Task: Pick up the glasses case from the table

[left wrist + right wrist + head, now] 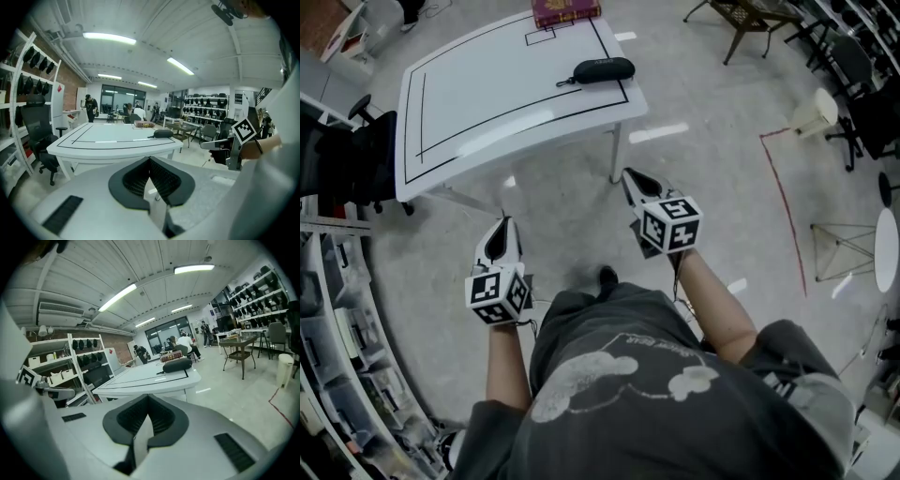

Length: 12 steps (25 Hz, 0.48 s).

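Observation:
A black oval glasses case [603,69] lies near the right edge of the white table [487,103], inside its black outline; it also shows as the case [163,133] and the case [177,365] in the gripper views. My left gripper [501,225] hangs over the floor in front of the table, jaws shut and empty. The right gripper [631,178] is held beside the table's front right leg, jaws together with nothing between them. Both stand well short of the case.
A dark red book [565,10] lies at the table's far edge. A black office chair [356,159] stands left of the table, shelving [337,356] along the left. Chairs [750,19], a white bin [816,111] and red floor tape [783,197] are at the right.

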Each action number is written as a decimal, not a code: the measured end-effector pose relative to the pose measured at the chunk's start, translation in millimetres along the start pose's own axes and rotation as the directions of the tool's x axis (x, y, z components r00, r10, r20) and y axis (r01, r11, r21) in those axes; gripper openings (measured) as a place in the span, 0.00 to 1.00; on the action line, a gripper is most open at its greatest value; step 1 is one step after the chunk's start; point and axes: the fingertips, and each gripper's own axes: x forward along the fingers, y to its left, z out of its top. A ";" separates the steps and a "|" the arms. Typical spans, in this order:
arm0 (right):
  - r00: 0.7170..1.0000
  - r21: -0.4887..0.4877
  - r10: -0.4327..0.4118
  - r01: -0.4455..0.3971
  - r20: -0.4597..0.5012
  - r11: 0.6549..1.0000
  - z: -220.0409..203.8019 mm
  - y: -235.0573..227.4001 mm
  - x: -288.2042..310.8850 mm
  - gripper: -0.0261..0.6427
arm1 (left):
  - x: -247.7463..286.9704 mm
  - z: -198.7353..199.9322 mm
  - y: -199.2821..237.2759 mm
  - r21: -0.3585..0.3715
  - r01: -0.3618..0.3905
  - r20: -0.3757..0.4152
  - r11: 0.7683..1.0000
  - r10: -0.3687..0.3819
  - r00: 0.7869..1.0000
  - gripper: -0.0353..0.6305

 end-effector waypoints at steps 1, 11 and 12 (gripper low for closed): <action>1.000 0.002 -0.006 0.006 0.006 1.000 3.5 -4.2 0.4 0.04 | 5.1 4.1 -2.0 0.006 0.007 0.004 1.000 -0.007 1.000 0.06; 0.994 0.016 -0.087 0.086 0.066 0.996 36.5 -37.2 16.5 0.04 | 73.6 41.3 -6.6 0.067 0.106 0.027 0.992 -0.108 0.994 0.06; 0.992 0.018 -0.099 0.098 0.073 0.995 41.0 -41.4 18.8 0.04 | 83.8 46.6 -8.2 0.068 0.130 0.035 0.989 -0.133 0.991 0.06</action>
